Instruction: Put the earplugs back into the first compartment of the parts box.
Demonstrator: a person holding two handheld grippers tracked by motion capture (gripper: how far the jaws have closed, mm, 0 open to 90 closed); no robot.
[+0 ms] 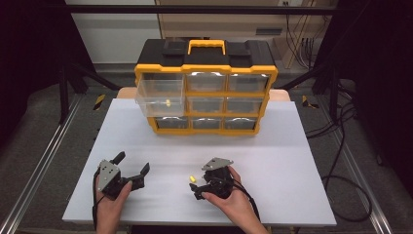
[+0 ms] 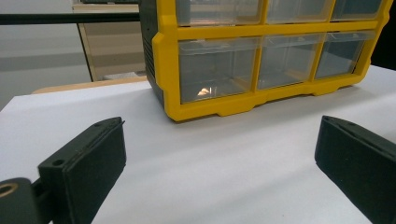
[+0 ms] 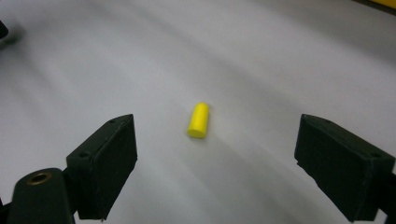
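Yellow plastic cylinder [image 3: 198,120] lay on the white table [image 1: 292,165], well in front of the yellow-and-black drawer organiser [image 1: 206,87], between the spread right gripper [image 1: 196,185] jaws, untouched. Left gripper [image 1: 131,165] stood wide apart nearby, holding nothing. One clear drawer [image 1: 159,97] of the organiser stuck out, holding another yellow piece [image 1: 167,103].

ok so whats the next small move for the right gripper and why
Probably ease the right gripper forward and down, then close. The yellow peg lies on the white table just ahead of its open jaws, centred but untouched.
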